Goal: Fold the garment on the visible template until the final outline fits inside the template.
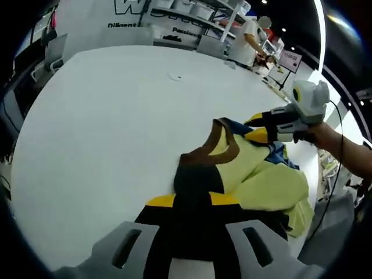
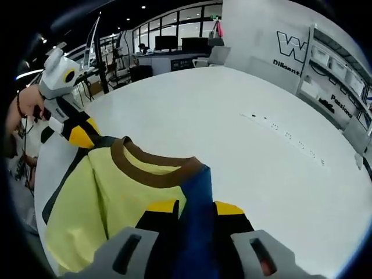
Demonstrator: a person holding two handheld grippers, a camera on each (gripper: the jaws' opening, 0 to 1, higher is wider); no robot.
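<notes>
White table (image 1: 104,133) bears a yellow shirt (image 2: 116,192) pinched by both tongs; wall lettering unreadable.

Bright, even overhead light washes the white table (image 1: 104,128) nearly shadowless; ceiling strip lights (image 1: 321,35) glare at the far right. Fisheye bending warps edges, far shelves (image 2: 340,75) soften, near jaws slightly blurred

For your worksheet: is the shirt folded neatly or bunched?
Bunched: the shirt lies crumpled on the table, both grippers pinching its edges.
</notes>
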